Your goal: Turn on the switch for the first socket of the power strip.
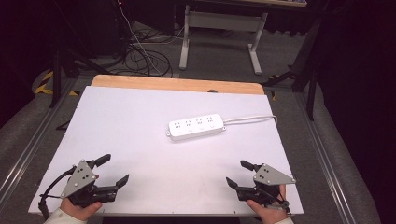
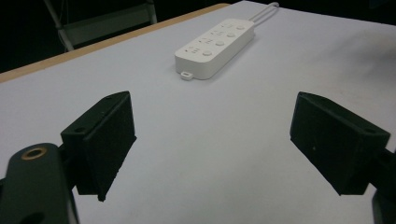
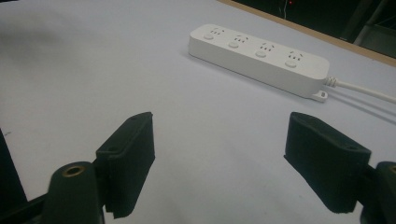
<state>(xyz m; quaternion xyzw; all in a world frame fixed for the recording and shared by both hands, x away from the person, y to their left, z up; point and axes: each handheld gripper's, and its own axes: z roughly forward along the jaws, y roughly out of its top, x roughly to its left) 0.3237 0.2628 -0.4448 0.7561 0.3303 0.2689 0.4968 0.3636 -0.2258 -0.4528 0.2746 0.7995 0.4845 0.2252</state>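
Note:
A white power strip [image 1: 196,126] with several sockets lies flat near the middle of the white table top [image 1: 140,121], its white cable [image 1: 252,119] running off to the right. Held near the front left corner, my left gripper [image 1: 115,171] is open with nothing between its jaws. My right gripper [image 1: 239,173] stands open and empty near the front right corner. The left gripper view has the power strip [image 2: 215,46] well ahead of the open left gripper [image 2: 212,140]. From the right gripper view, the power strip [image 3: 259,58] sits beyond the open right gripper [image 3: 219,154].
A wooden edge [image 1: 177,84] runs along the table's far side. Beyond it on the floor lie tangled cables [image 1: 140,56] and a white desk frame [image 1: 219,28]. Metal rails [image 1: 28,149] flank the table on both sides.

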